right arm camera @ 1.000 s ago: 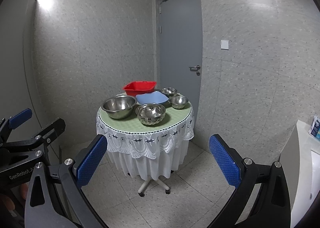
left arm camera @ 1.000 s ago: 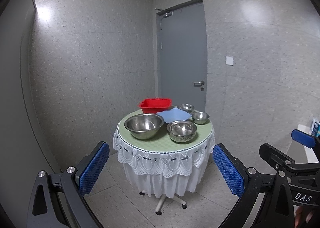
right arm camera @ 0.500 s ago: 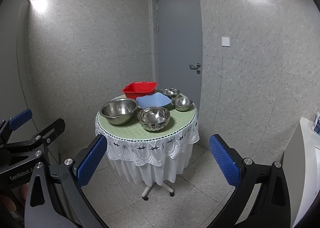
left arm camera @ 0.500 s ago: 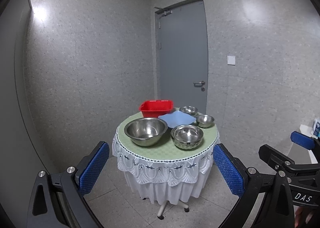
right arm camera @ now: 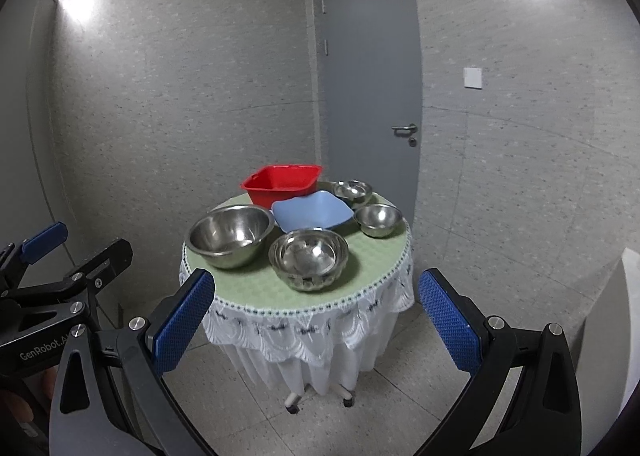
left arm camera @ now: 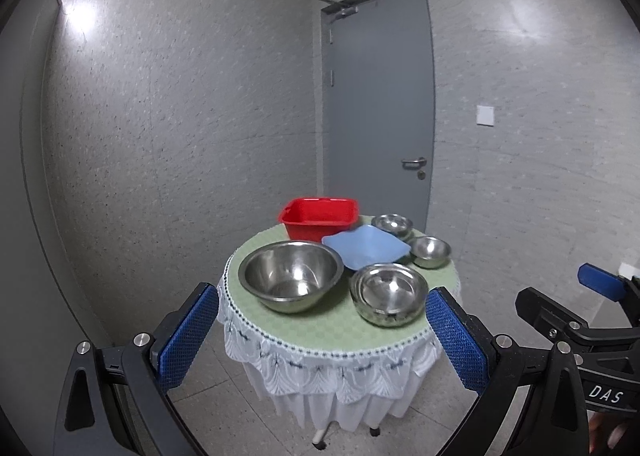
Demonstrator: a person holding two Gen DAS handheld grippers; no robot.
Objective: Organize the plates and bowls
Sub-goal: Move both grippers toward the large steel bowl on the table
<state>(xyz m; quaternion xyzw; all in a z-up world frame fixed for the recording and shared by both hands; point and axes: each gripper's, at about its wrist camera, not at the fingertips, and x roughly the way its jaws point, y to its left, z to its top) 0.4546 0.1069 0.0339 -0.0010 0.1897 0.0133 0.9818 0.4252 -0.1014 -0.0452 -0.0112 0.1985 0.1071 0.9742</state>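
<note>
The bowls sit together on the round worktop, straight ahead of both grippers and not yet within reach. Nearest the left gripper is the big steel bowl; just right of it, ahead of the right gripper, stands a nested steel stack. Beyond them lie a blue dish, a red tub and two small steel bowls (the far one looks stacked too).

Both grippers are spread wide and hold nothing.

The likely trouble is crowding: the pieces nearly touch, so a finger going for one rim could knock its neighbour. Thin polished steel may slip from the pads. The worktop stands on castors, so I judge a firm push could roll it. The lace cloth could snag a low approach.

Behind is a grey door; a white unit lies far right.
</note>
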